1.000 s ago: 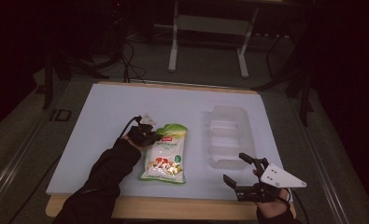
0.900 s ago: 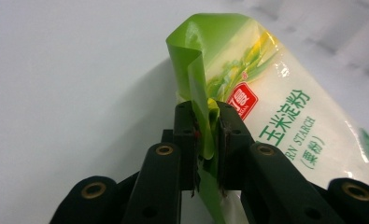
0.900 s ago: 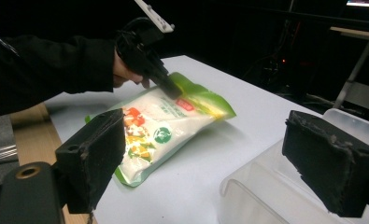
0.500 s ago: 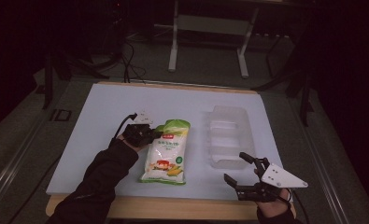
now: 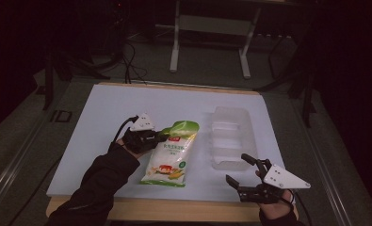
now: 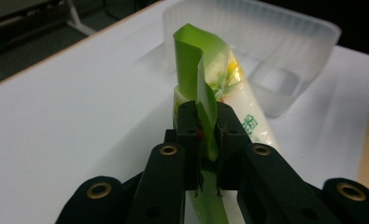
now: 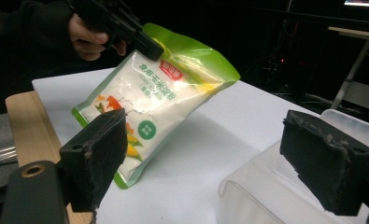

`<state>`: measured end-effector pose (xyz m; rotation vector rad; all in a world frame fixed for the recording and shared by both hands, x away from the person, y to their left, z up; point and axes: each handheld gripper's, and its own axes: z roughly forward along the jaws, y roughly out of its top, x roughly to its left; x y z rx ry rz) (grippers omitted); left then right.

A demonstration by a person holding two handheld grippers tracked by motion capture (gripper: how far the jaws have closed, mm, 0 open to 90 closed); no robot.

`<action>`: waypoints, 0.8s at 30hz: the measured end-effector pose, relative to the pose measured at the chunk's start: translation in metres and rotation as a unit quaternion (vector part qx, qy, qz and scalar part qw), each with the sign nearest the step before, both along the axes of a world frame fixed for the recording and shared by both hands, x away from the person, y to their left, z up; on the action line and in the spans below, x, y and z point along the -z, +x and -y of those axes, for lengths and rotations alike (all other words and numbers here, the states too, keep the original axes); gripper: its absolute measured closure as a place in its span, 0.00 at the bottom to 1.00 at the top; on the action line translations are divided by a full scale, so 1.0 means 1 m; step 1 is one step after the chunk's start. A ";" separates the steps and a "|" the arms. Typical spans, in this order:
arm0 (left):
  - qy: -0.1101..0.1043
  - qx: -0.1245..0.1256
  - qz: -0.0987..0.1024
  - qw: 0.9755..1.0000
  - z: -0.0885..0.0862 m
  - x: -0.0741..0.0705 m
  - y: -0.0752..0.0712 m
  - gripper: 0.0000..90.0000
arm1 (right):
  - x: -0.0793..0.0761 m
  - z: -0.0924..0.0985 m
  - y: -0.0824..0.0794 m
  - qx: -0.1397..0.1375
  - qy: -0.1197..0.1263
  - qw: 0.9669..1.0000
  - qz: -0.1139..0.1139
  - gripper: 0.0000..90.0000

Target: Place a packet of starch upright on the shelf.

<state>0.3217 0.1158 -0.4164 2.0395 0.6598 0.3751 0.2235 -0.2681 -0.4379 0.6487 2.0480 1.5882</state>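
A white and green food pouch [image 5: 170,154] hangs tilted over the white table, its lower end near the front edge. My left gripper [image 5: 159,136] is shut on the pouch's green top corner [image 6: 205,105], lifting it. In the right gripper view the pouch [image 7: 159,100] slopes up toward the left gripper [image 7: 147,46]. My right gripper [image 5: 245,170] is open with nothing between its jaws, low at the table's front right, beside the clear plastic tray [image 5: 230,139].
The clear tray [image 7: 266,196] lies right of the pouch, its near rim close to my right gripper. The wooden table edge [image 5: 174,209] runs along the front. A metal stand [image 5: 209,28] and cables lie on the dark floor beyond.
My left gripper has raised the pouch's top end and drawn it a little toward the tray. The right gripper has stayed in place, still open.
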 end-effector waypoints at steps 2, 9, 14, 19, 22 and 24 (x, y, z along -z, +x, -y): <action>-0.003 0.008 0.009 1.000 0.003 -0.004 -0.007 0.93 | -0.001 0.001 0.000 -0.001 -0.001 1.000 0.001 0.17; -0.029 0.034 0.016 0.999 0.009 -0.021 -0.022 0.94 | -0.003 0.001 -0.003 0.000 -0.002 1.000 0.005 0.19; -0.047 0.043 0.027 0.998 0.007 -0.035 -0.028 0.94 | -0.007 0.001 -0.003 0.004 0.005 1.000 0.003 0.19; -0.067 0.050 0.031 0.996 0.004 -0.046 -0.027 0.94 | -0.018 0.001 -0.001 0.005 0.010 1.000 0.009 0.19; -0.076 0.051 0.033 0.995 0.004 -0.049 -0.028 0.94 | -0.025 0.000 0.001 0.004 0.009 1.000 0.011 0.19; -0.081 0.055 0.039 0.994 0.005 -0.054 -0.031 0.94 | -0.035 -0.003 0.008 -0.003 0.010 1.000 0.002 0.19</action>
